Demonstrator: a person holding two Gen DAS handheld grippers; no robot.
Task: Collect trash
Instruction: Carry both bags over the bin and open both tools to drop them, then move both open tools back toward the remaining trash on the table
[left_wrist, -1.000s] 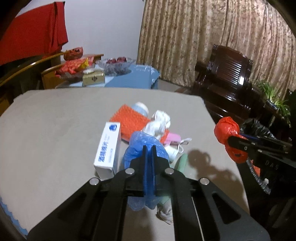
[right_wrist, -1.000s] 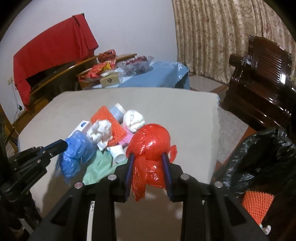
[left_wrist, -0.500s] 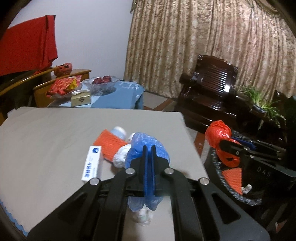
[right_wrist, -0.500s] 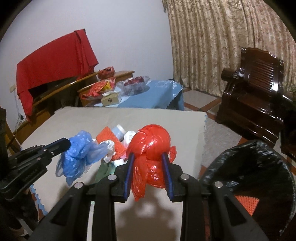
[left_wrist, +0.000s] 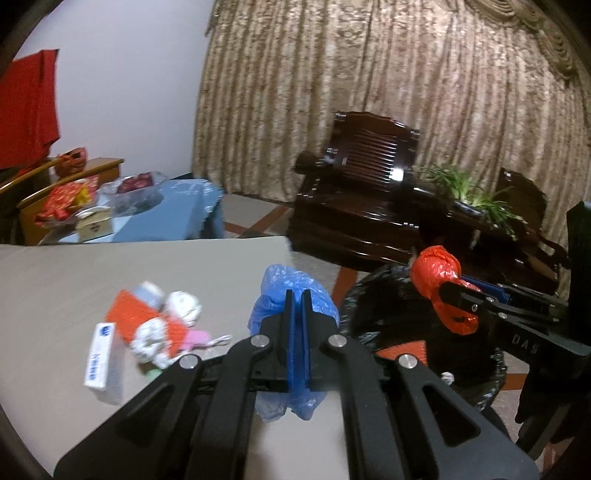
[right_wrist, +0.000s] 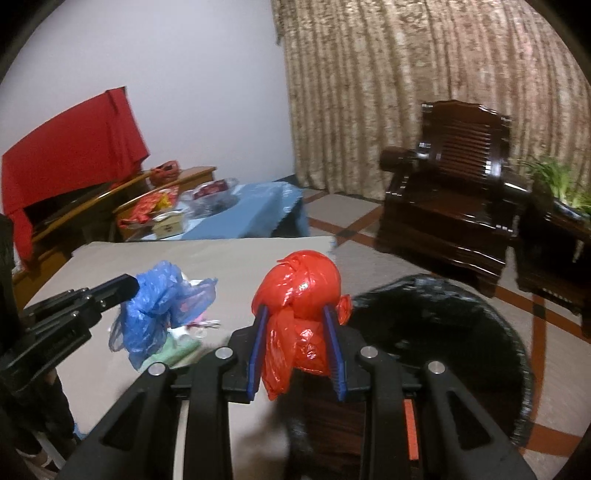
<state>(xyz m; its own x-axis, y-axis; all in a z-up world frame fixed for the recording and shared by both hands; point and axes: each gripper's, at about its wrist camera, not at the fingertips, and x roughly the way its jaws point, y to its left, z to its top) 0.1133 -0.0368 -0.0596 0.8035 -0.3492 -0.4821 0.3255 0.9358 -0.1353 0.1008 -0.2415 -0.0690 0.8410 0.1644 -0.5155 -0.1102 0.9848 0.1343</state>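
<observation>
Blue bag (left_wrist: 293, 295) clenched in my left gripper (left_wrist: 298, 295), red bag (right_wrist: 301, 291) in my right gripper (right_wrist: 295, 314). Both have swung off the surface (left_wrist: 74, 266) toward the black bin (right_wrist: 461, 321); release should follow.

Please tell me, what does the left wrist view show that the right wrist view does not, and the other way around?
Only the left wrist view shows the white box with blue print and the white crumpled wads on the table.

Only the right wrist view shows the whole red cloth on the wall.

Both show the left claw shut on the blue plastic bag, the right claw shut on the red plastic bag, and the black-lined bin.
</observation>
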